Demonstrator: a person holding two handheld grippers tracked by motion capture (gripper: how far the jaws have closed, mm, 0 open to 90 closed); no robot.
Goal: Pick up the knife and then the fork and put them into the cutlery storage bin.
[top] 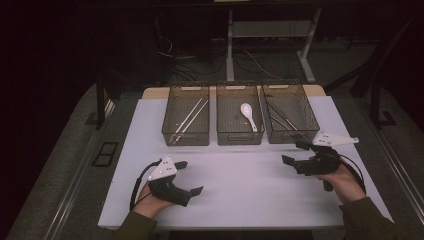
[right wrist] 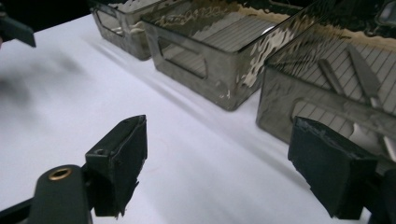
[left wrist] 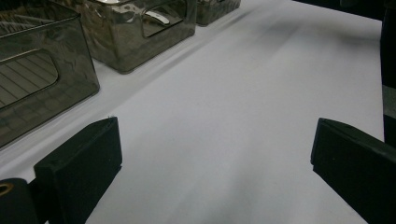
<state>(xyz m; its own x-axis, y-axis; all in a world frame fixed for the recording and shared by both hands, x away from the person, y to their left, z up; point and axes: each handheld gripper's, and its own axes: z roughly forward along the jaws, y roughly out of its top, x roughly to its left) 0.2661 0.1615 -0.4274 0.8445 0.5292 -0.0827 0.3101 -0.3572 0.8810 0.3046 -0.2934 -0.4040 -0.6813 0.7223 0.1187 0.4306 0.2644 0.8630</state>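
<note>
Three smoky transparent plastic bins are seen lined up across the middle of the high view on a white counter [top: 240, 185], with both claws held empty over its bare near half. The right claw [top: 296, 152], at the lower right of that frame, is carried with its jaws spread apart and nothing between them. It is pointed toward the right-hand bin [top: 290, 120], which lies just above and slightly left of it in the frame. That bin holds dark, slender metal utensils [top: 281, 119], whose long axes are laid on a diagonal from the bin's upper left to its lower right. In the right gripper view the same utensils [right wrist: 359, 74] are glimpsed through the bin's ribbed floor at the upper right, close beyond the right-hand jaw.

The left claw [top: 190, 177], at the lower left of the high view, is likewise released, its jaws wide over bare counter. It is set well apart from the left bin, where a pair of pale chopsticks [top: 189, 120] is laid on a slant. A white ceramic soup spoon [top: 248, 116] is kept in the middle bin [top: 240, 135].

The right hand is judged the nearer to any bin, so a reach into the right-hand bin appears the likelier move. It would call for a grip taken across the utensils' diagonal.
</note>
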